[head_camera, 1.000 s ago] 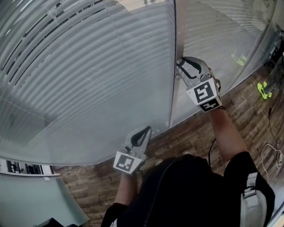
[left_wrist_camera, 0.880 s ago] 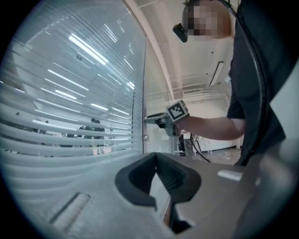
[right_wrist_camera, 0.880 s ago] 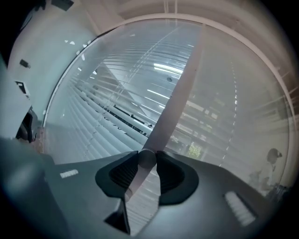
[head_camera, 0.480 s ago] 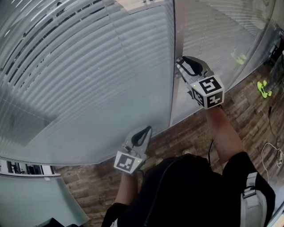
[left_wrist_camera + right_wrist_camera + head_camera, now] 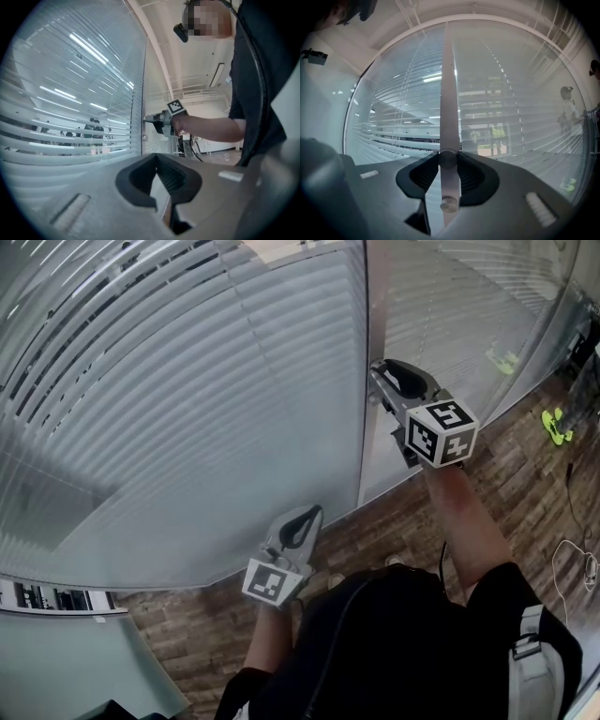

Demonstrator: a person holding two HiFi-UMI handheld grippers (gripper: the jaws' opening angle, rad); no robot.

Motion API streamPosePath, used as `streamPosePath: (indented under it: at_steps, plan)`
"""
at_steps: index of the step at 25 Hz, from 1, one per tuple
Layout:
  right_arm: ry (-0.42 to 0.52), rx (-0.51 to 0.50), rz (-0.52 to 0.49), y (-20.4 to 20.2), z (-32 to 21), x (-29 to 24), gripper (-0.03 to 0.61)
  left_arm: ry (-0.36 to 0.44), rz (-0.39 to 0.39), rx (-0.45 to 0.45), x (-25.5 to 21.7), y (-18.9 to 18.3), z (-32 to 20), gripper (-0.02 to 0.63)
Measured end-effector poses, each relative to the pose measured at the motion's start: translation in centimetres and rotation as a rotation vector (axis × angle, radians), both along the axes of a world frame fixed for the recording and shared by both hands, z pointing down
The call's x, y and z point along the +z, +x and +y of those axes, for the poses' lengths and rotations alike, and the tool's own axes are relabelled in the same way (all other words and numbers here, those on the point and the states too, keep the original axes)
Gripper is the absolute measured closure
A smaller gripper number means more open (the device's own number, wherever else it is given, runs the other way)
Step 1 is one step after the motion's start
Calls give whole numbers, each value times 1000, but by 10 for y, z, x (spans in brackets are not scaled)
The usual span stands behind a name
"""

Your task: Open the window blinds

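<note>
So the right gripper [image 5: 382, 373] sits at about 1 o'clock in the head view, pushed straight up against the vertical frame post [image 5: 366, 315] between the two glass panes. In the right gripper view you can see what it's on: a small round knob [image 5: 447, 159] sticking out of that post, pinched between the two dark pads with one pad on each side. So the jaws are closed on the knob. There's a second little round stud [image 5: 449, 204] on the post at 6 o'clock from the knob, closer to the camera and not touched. The marker cube [image 5: 441, 432] sits tilted, with one corner pointing up.

The blinds [image 5: 187, 399] are behind the glass and fill the head view from about 8 o'clock round to 1 o'clock. The slats are horizontal. Up at 10 o'clock there are dark gaps between them, and lower down they look flatter and more closed. From the right gripper view you can see between the slats to some greenery outside.

The left gripper [image 5: 312, 514] hangs at 6 o'clock in the head view, near the bottom edge of the glass and well apart from the post. Its own view shows the tips pressed together with nothing between them.

The wood-look floor [image 5: 525, 484] runs along 3 to 5 o'clock, with something neon green [image 5: 555, 427] lying on it at 3 o'clock. I can't tell what that is.
</note>
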State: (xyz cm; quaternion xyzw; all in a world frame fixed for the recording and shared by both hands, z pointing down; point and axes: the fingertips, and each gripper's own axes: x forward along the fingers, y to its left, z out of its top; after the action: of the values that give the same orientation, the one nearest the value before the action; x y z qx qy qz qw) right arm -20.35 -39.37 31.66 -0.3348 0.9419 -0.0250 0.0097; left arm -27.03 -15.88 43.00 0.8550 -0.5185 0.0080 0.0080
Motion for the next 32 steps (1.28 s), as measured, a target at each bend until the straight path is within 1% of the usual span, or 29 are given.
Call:
streamPosePath:
  at_steps: [6, 11, 20, 24, 29, 32]
  plan:
    - [-129, -17, -148, 1, -2, -1, 451, 3, -1, 4, 1, 0, -2, 610]
    - [-184, -24, -209, 2, -1, -2, 451, 2, 3, 8, 0, 2, -2, 609]
    - [-189, -23, -225, 3, -2, -2, 451, 1, 0, 6, 0, 3, -1, 610]
    - [-176, -18, -218, 3, -1, -2, 451, -1, -1, 4, 0, 2, 0, 611]
    - [-166, -19, -213, 2, -1, -3, 449, -3, -27, 6, 1, 4, 0, 610]
    - [-160, -17, -208, 3, -2, -2, 449, -5, -28, 10, 1, 5, -1, 609]
